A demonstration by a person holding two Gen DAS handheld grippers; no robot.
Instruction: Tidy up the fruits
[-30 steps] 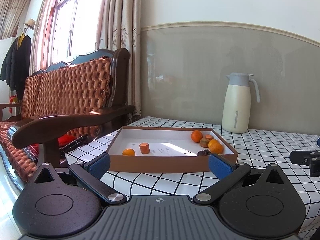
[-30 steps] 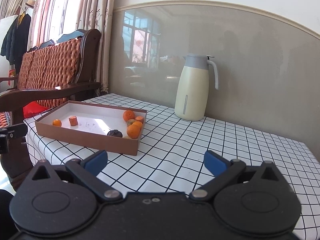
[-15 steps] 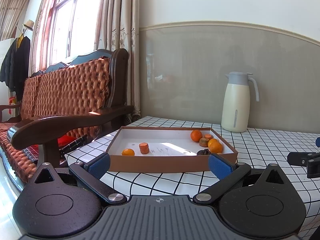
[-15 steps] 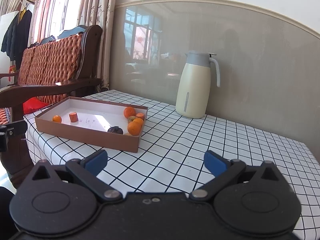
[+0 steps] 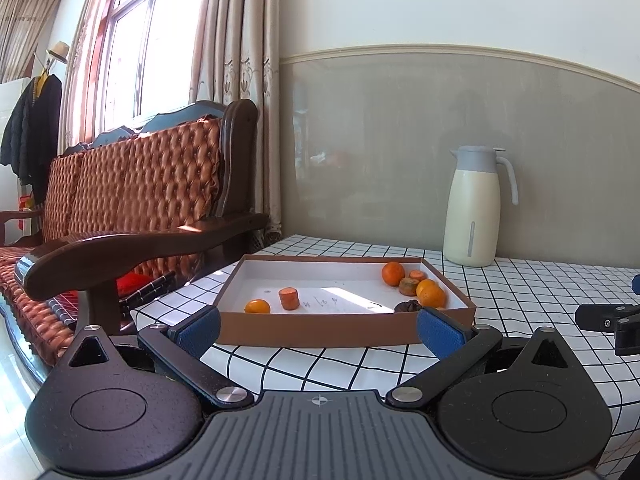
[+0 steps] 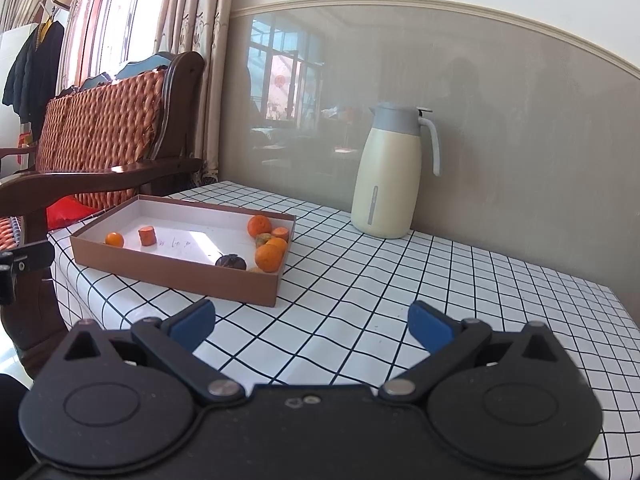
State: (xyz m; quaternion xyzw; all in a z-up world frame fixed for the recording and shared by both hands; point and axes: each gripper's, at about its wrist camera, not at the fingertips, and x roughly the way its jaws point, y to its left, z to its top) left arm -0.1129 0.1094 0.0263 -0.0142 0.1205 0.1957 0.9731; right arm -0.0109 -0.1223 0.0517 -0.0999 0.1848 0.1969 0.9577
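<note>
Fruits, all inside brown box (image 5: 320, 330) on checked tabletop (image 6: 400, 280): unmoved since a second ago; left hand-held gripper (image 5: 318, 326) and right hand-held gripper (image 6: 312, 322) spread wide, empty, barely shifted; sorting stage undetermined

The shallow brown box (image 5: 344, 326) sits near the left end of the desk (image 6: 360, 304), open on top, with a low wall all round. Inside the box, its middle floor is bare: a small orange (image 5: 257, 306) and a carrot stub (image 5: 289, 298) lie near its left end, and a cluster of oranges (image 6: 269, 257) crowds its right end. Right of the box the checked cloth lies open. Behind and right of the box stands a cream jug (image 6: 386, 184), against the wall. Left of the box, a wooden armrest (image 5: 132, 246) stands near the desk edge.
</note>
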